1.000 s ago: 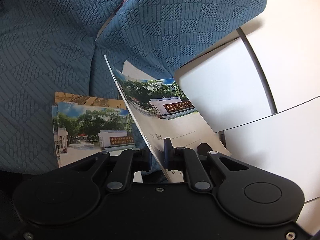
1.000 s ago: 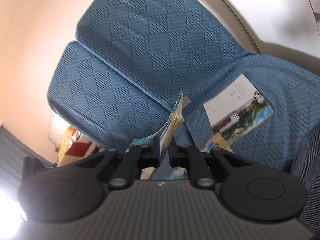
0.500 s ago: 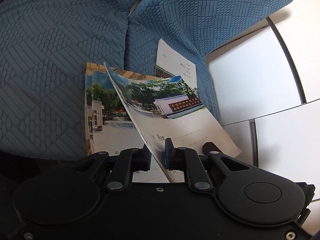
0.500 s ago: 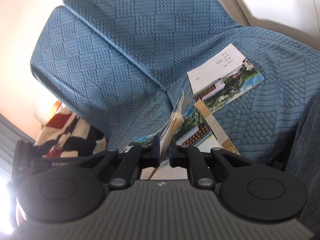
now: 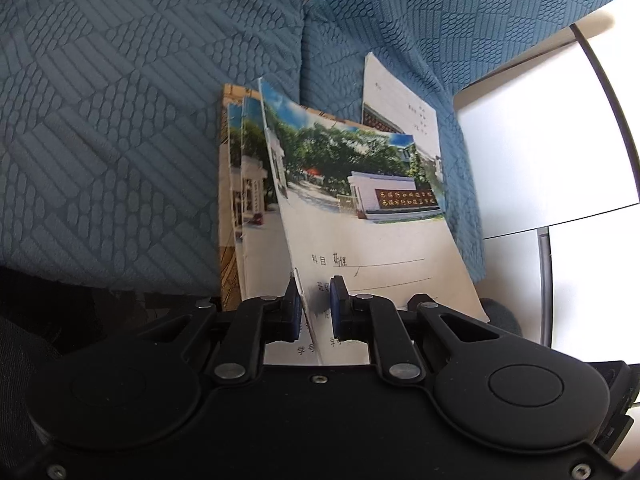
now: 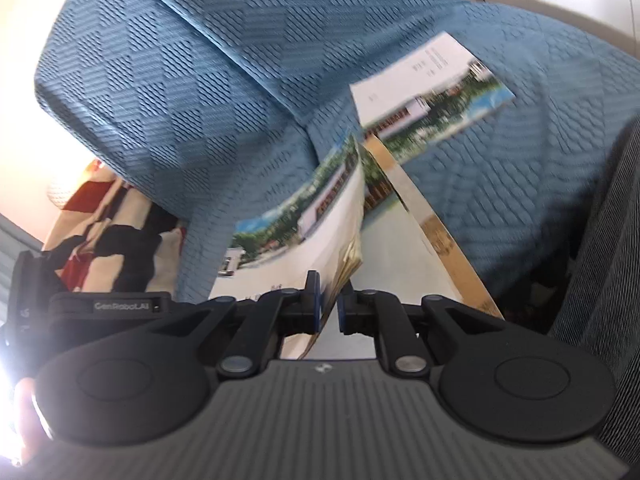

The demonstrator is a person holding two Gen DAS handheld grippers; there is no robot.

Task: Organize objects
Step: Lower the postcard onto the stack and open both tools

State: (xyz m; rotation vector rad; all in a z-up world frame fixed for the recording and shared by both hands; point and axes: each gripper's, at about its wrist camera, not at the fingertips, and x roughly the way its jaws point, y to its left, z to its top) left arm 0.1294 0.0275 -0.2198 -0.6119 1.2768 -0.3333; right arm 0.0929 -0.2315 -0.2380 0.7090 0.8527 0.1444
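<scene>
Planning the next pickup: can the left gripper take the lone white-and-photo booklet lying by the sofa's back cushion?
Probably not yet: the left gripper is shut on a photo-cover booklet, so the lone booklet must wait.

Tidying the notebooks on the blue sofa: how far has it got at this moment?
Done: a small stack of notebooks lies on the sofa seat. In hand: the left gripper and right gripper both pinch the photo-cover notebook, held over that stack. Left: setting it down, then collecting the single notebook lying apart near the backrest.
</scene>
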